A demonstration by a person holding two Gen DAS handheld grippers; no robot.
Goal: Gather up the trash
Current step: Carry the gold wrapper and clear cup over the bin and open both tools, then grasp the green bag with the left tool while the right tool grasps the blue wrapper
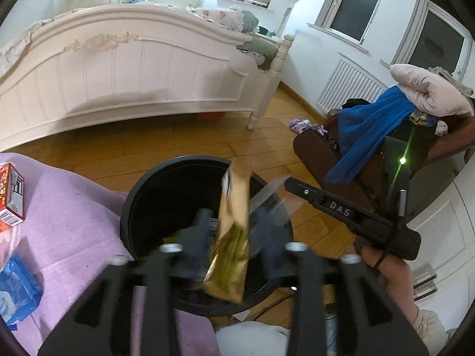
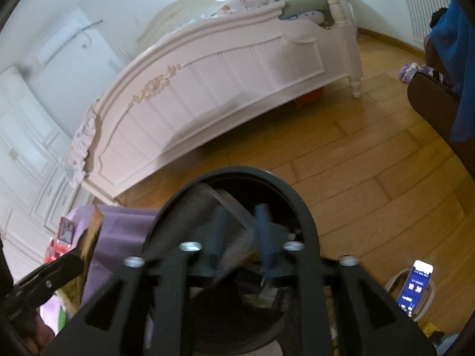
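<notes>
A black round trash bin point(image 1: 130, 207) point(image 2: 308, 222) stands on the wooden floor just below both grippers. In the left wrist view a gold and green snack wrapper point(image 1: 233, 237), blurred, hangs upright over the bin's mouth between the spread fingers of my left gripper point(image 1: 233, 222), whose pads stand clear of it. My right gripper point(image 1: 286, 182) reaches in from the right with a clear plastic piece point(image 1: 267, 192) at its tip. In the right wrist view that clear plastic piece point(image 2: 207, 204) lies loose between the parted blue pads of the right gripper point(image 2: 242, 225). The left gripper point(image 2: 74, 259) shows at the lower left.
A purple cloth-covered surface point(image 1: 74, 222) left of the bin carries a red box point(image 1: 12, 195) and a blue packet point(image 1: 14, 290). A white bed point(image 1: 133, 74) stands beyond. A brown chair point(image 1: 314, 154) with a blue cloth is at the right. A lit phone point(image 2: 418, 284) stands on a white stool.
</notes>
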